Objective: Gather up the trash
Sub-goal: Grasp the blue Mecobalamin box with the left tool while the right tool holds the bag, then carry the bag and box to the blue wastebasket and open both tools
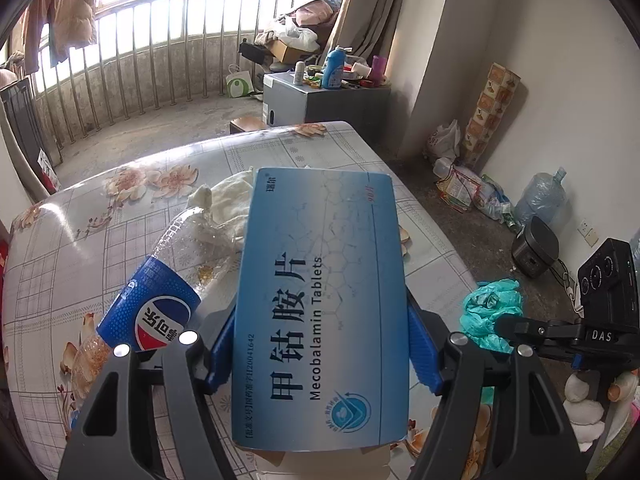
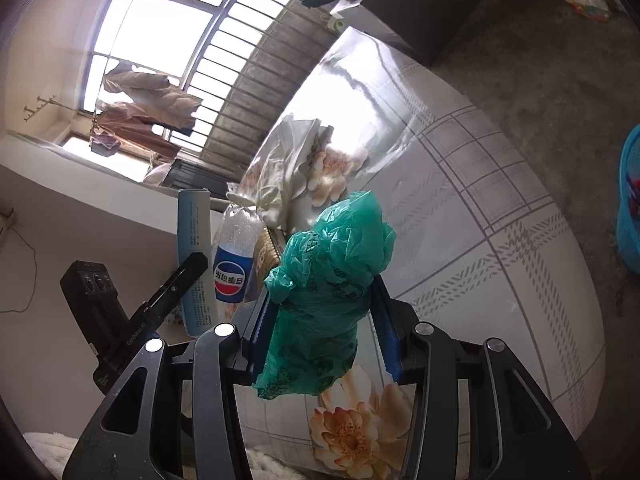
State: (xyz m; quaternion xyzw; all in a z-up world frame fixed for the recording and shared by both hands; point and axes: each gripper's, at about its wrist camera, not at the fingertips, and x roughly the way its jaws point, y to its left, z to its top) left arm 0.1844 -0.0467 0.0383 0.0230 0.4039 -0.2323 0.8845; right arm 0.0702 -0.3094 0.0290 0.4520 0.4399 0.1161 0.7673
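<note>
Left tongs (image 1: 320,344) around tablet box (image 1: 320,300)

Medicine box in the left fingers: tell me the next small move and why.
Probably carry the medicine box towards the green bag in the right gripper. The left gripper already clamps the box clear of the table, and the bag is bunched shut, so it likely needs opening first. The bottle and cloth are still on the table.

Both wrist views look down close over the table (image 1: 120,216), sharing its bottle (image 1: 148,312)
</note>
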